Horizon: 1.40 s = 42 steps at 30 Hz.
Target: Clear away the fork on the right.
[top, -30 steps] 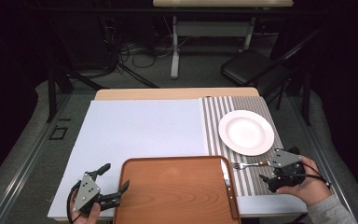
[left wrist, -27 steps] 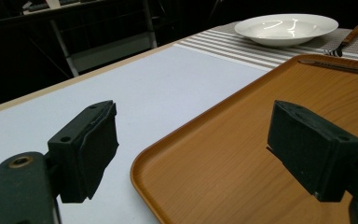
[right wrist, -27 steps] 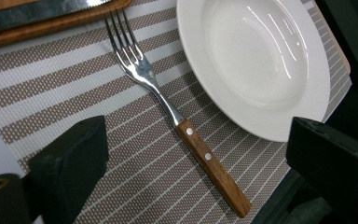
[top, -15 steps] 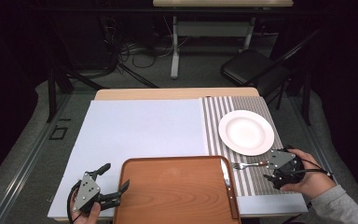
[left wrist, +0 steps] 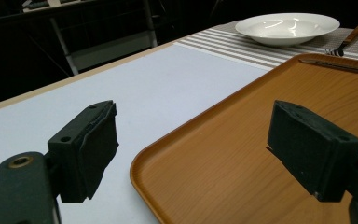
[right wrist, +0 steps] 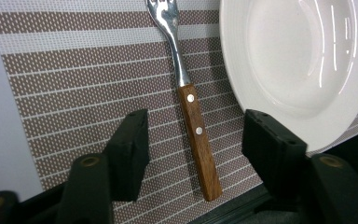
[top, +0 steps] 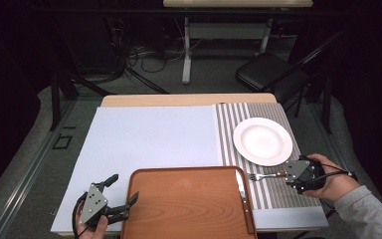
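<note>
A fork [right wrist: 198,135] with a wooden handle lies on the striped placemat [right wrist: 74,93], tines pointing away toward the tray. My right gripper [right wrist: 200,144] straddles its handle. The jaws have just been closing, but a gap shows on each side of the handle, so they are open. In the high view the fork [top: 264,176] lies just below the white plate [top: 262,141], with the right gripper [top: 287,175] at its handle end. My left gripper [top: 124,187] stands open at the front left corner of the wooden tray [top: 189,204], with nothing between its pads.
The white plate [right wrist: 298,60] sits close beside the fork. A pale mat [top: 154,134] covers the table's left and middle. A thin silvery piece [top: 240,183] lies along the tray's right rim. A black chair [top: 266,69] stands beyond the table.
The right hand has edged slightly toward the plate, its gripper staying over the fork's handle. The left gripper has not moved.
</note>
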Tool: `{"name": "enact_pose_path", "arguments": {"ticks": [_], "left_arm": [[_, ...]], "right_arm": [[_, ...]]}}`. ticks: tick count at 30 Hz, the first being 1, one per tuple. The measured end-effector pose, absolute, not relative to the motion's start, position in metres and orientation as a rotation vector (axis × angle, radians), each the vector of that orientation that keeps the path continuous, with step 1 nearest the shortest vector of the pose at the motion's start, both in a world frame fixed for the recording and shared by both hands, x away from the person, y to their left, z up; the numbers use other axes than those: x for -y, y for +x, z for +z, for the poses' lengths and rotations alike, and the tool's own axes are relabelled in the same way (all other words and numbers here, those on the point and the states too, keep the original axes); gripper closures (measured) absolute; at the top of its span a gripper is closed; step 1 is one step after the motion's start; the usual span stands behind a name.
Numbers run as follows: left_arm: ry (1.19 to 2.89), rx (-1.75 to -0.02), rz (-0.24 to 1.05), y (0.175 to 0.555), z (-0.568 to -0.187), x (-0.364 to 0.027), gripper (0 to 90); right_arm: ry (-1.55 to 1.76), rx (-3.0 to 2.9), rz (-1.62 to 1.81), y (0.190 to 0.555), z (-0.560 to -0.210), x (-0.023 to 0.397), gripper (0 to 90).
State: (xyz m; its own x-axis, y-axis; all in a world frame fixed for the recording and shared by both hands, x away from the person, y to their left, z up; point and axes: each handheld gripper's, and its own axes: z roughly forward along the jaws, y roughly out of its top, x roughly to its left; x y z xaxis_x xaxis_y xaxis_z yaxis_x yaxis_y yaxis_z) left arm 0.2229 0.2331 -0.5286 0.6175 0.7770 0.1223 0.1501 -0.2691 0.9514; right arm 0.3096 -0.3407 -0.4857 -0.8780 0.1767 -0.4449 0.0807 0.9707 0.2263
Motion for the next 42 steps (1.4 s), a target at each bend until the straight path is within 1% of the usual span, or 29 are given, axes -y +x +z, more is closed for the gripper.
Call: {"name": "enact_pose_path", "arguments": {"ticks": [7, 8, 11, 18, 33, 42], "left_arm": [[1.77, -0.757, 0.723, 0.223, -0.529, -0.233, 15.6], [1.771, -0.756, 0.724, 0.223, -0.529, -0.233, 15.6], [1.774, -0.753, 0.727, 0.223, -0.529, -0.233, 15.6], [1.772, -0.755, 0.727, 0.223, -0.529, -0.233, 15.6], [1.777, -0.75, 0.726, 0.223, -0.529, -0.233, 15.6], [1.777, -0.749, 0.726, 0.223, -0.529, -0.233, 15.6]], "right_arm": [[0.132, -2.654, 0.252, 0.322, -0.494, 0.344, 51.4], [0.12, -2.656, 0.252, 0.324, -0.495, 0.344, 53.7], [0.144, -2.673, 0.245, 0.326, -0.498, 0.343, 55.9], [0.06, -2.684, 0.259, 0.333, -0.505, 0.34, 61.5], [0.061, -2.739, 0.205, 0.343, -0.516, 0.335, 67.7], [0.037, -2.758, 0.18, 0.348, -0.523, 0.331, 69.3]]}}
